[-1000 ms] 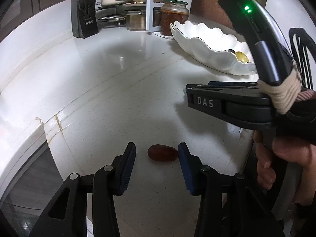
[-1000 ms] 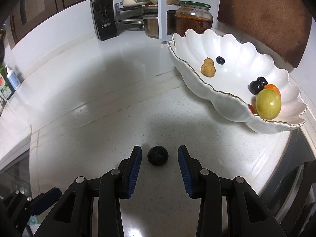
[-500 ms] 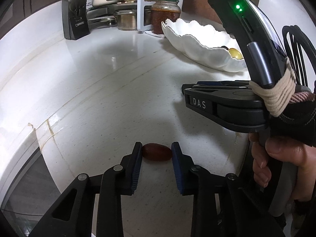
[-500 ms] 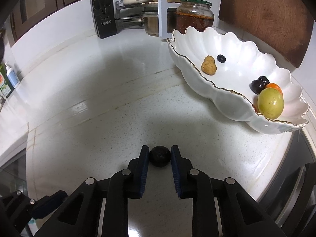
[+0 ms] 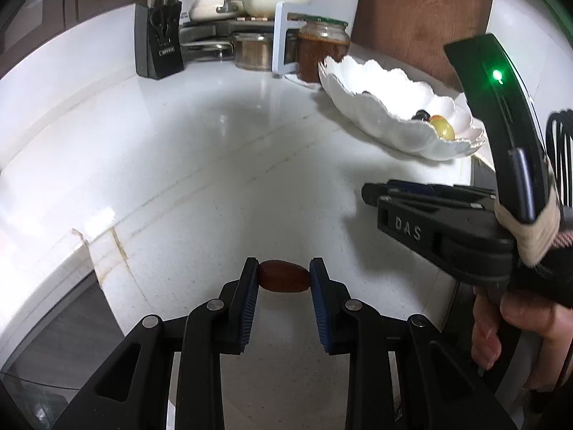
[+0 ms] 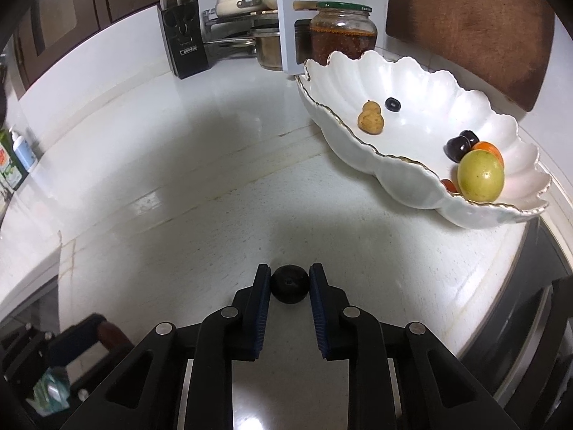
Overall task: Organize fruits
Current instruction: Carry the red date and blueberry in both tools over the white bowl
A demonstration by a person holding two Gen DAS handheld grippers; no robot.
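Note:
My left gripper [image 5: 283, 276] is shut on a reddish-brown oval date [image 5: 283, 275], whose ends press against both blue pads just above the white counter. My right gripper [image 6: 289, 283] is shut on a small round dark fruit [image 6: 289, 283] low over the counter. In the left wrist view the right gripper's black body [image 5: 437, 227] and the hand holding it stand to the right. A white scalloped bowl [image 6: 404, 186] at the right holds a yellow-green fruit [image 6: 480, 175], an orange one, dark cherries, a tan lumpy fruit [image 6: 371, 117] and a dark berry.
At the back stand a black knife block [image 6: 183, 47], a jar of red sauce [image 6: 343, 32], a steel pot and a pale teapot. A brown board [image 6: 472, 25] leans on the wall behind the bowl. The counter's edge drops off at left and right.
Both grippers closed: the left pads came in onto the date, the right pads onto the dark round fruit. Both views shifted slightly, and the bowl now sits farther off in the left view.

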